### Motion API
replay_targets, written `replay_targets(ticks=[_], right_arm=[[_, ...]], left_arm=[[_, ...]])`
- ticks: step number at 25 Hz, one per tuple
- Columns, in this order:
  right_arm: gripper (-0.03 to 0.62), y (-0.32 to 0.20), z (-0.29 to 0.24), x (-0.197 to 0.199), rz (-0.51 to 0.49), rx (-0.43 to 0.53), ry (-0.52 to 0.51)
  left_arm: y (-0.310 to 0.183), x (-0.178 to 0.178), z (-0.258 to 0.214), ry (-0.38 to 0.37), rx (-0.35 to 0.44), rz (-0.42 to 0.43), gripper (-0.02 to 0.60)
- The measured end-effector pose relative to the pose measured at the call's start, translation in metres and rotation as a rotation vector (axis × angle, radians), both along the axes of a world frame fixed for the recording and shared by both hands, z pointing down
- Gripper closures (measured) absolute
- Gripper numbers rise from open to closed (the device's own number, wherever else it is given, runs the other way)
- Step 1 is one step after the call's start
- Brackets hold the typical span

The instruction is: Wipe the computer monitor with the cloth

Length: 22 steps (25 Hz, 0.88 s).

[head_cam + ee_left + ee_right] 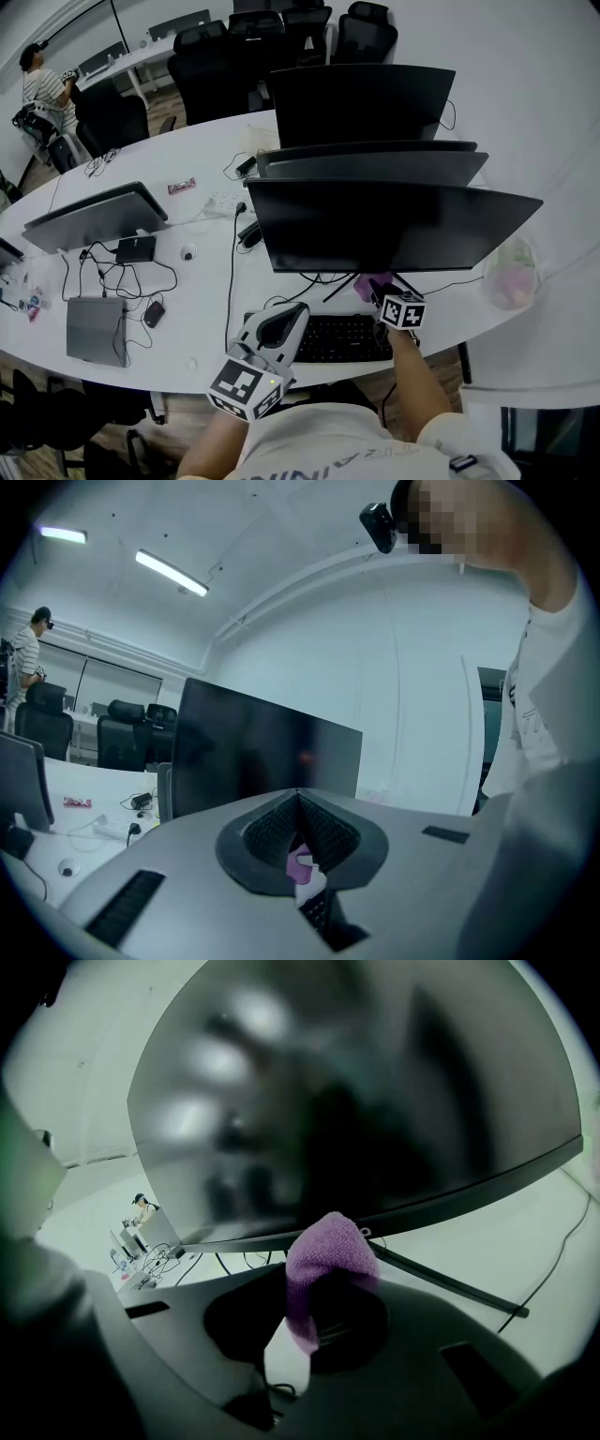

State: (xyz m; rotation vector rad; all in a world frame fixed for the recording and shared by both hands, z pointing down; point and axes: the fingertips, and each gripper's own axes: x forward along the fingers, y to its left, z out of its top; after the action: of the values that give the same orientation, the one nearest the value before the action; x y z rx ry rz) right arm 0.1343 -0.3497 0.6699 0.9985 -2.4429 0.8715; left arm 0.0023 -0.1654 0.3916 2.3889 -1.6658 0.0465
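The near black monitor (pixel 375 225) stands in front of me, its dark screen (pixel 356 1101) filling the right gripper view. My right gripper (pixel 380 289) is shut on a purple cloth (pixel 326 1258), held just under the screen's bottom edge; the cloth (pixel 371 284) shows below the monitor. My left gripper (pixel 292 314) hovers over the left end of the keyboard (pixel 342 337), its jaws closed together with nothing held. The monitor (pixel 262 757) appears ahead of it in the left gripper view, with a bit of the purple cloth (pixel 301 864) seen behind the jaws.
Two more monitors (pixel 361 103) stand behind the near one. A laptop (pixel 94 214), cables (pixel 112 272) and a grey box (pixel 94 328) lie at left. A plastic bag (pixel 511 272) sits at right. A person (pixel 42 84) stands far left among office chairs (pixel 281 28).
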Motion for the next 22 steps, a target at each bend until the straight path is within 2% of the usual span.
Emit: replay_targets(ticks=[22], right_arm=[[0.539, 0.049, -0.002, -0.125, -0.074, -0.044, -0.015]], left_arm=[[0.052, -0.115, 0.003, 0.032, -0.007, -0.094, 0.577]])
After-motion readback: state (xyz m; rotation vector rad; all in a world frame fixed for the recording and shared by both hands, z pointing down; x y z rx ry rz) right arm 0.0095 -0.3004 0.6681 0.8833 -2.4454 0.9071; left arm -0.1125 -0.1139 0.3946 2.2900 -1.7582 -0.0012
